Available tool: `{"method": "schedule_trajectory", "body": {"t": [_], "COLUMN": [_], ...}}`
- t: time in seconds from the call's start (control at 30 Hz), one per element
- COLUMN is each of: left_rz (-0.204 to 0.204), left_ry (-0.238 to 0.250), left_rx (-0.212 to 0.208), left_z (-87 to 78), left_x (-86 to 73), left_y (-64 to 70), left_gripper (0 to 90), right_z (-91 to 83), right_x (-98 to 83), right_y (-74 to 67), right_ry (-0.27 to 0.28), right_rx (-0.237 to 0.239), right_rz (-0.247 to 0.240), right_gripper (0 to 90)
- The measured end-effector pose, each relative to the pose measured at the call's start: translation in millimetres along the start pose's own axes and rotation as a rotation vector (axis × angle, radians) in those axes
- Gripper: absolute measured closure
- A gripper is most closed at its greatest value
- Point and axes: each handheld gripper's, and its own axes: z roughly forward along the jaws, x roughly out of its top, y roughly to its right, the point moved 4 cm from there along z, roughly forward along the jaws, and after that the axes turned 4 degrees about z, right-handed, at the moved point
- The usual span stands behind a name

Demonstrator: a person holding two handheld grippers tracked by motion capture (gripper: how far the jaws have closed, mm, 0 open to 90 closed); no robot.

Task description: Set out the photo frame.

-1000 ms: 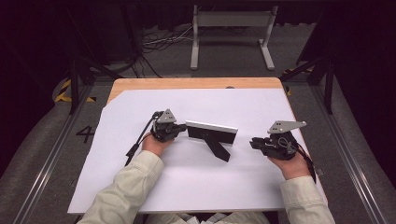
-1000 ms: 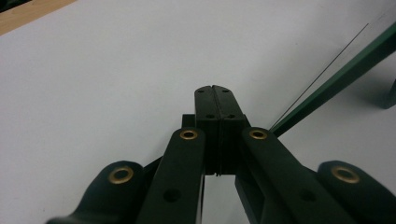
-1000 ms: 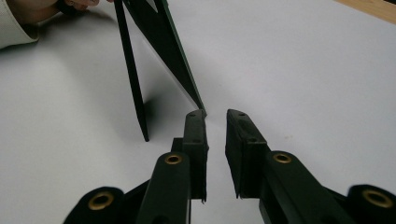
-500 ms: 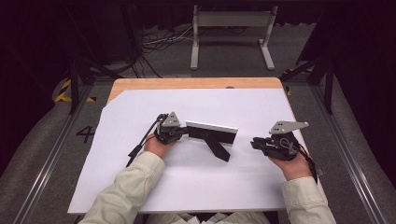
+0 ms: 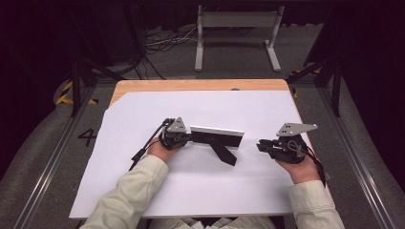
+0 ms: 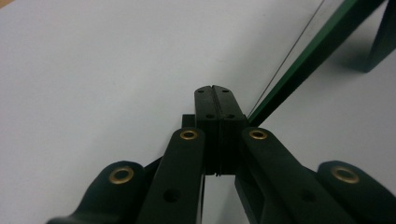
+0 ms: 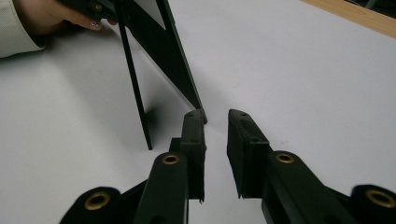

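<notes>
White-covered table (image 5: 143, 191), seen from above. A flat dark panel (image 5: 217, 137) with a pale top edge stands upright on its edge near the table's centre, propped by a dark strut (image 5: 223, 153) angled toward the near edge. The left claw (image 5: 187, 138) is pressed closed at the panel's end. The right claw (image 5: 260, 145), narrowly parted and holding nothing, rests near the right edge, apart from the panel.
</notes>
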Motion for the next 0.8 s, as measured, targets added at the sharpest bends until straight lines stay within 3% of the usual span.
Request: {"method": "schedule_trajectory", "body": {"t": [0.2,0.53,0.8], "left_rz": [0.04,0.031,0.067], "left_ry": [-0.041,-0.089,-0.127], "left_rx": [-0.042,-0.12,-0.168], "left_z": [-4.3,-10.0,-14.1], "left_x": [1.0,1.8,3.1], "left_y": [7.6,22.5,34.7], "left_gripper": [90.0,90.0,90.0], "right_z": [-1.0,-7.0,-12.3], "right_x": [2.4,5.7,7.0], "right_y": [1.8,4.5,7.8], "right_ry": [0.009,0.027,0.036], "right_rx": [0.001,-0.001,0.001], "right_rz": [0.0,0.002,0.01], "right_gripper": [75.3,74.9,75.0]}}
